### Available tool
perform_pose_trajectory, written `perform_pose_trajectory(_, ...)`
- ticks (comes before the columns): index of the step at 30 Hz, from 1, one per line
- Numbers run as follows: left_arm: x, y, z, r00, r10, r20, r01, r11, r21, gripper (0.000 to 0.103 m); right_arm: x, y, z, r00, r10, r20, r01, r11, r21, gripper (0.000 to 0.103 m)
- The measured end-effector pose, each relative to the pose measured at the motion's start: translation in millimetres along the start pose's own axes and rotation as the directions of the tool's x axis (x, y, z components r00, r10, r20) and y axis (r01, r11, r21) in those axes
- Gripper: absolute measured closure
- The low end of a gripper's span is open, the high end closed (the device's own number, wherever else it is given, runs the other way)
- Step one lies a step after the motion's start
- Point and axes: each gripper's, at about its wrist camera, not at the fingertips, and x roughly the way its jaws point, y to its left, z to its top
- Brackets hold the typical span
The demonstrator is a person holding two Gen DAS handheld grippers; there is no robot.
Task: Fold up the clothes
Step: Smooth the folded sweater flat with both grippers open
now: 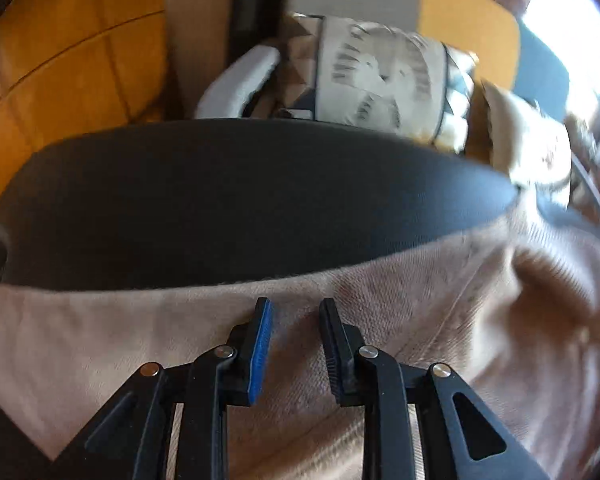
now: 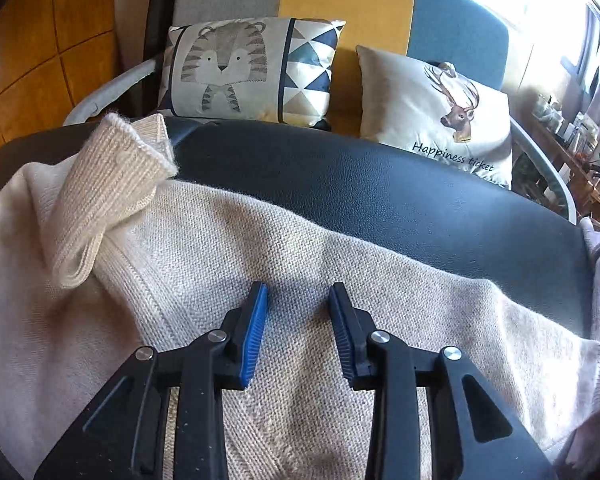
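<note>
Left gripper (image 1: 296,308) hovers parted above beige knit garment (image 1: 140,332) on black table (image 1: 240,200).

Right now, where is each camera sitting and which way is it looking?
Left wrist: sits on the left gripper, looking forward and down along its two fingers at the beige sweater on the black table; only that gripper shows, jaws apart, nothing between.
Right wrist: sits on the right gripper, looking forward and down at the sweater, its ribbed cuff and the deer pillow; only that gripper shows, jaws apart.
Both see the sweater, the black table and the tiger pillow.
</note>
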Motion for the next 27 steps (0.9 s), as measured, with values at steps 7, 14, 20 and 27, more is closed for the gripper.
perform_pose_trajectory(7,10,21,2,0.99,0.134,0.048,-0.134,0.991,-0.013,0.074,5,-29,1,0.998,-0.051,-0.031,0.054,0.995,0.086,0.068)
perform_pose_trajectory(14,14,33,-2,0.979,0.195,0.067,-0.193,0.981,-0.031,0.069,6,-38,-4,0.998,-0.066,-0.017,0.067,0.994,0.092,0.068)
perform_pose_trajectory(20,11,37,-6,0.951,0.303,0.061,-0.301,0.953,-0.045,0.055,2,-45,-9,0.997,-0.076,-0.013,0.077,0.986,0.148,0.068)
perform_pose_trajectory(27,9,26,-8,0.905,0.425,0.038,-0.426,0.904,0.028,0.056,-2,-53,-15,0.997,-0.072,-0.017,0.074,0.979,0.19,0.067)
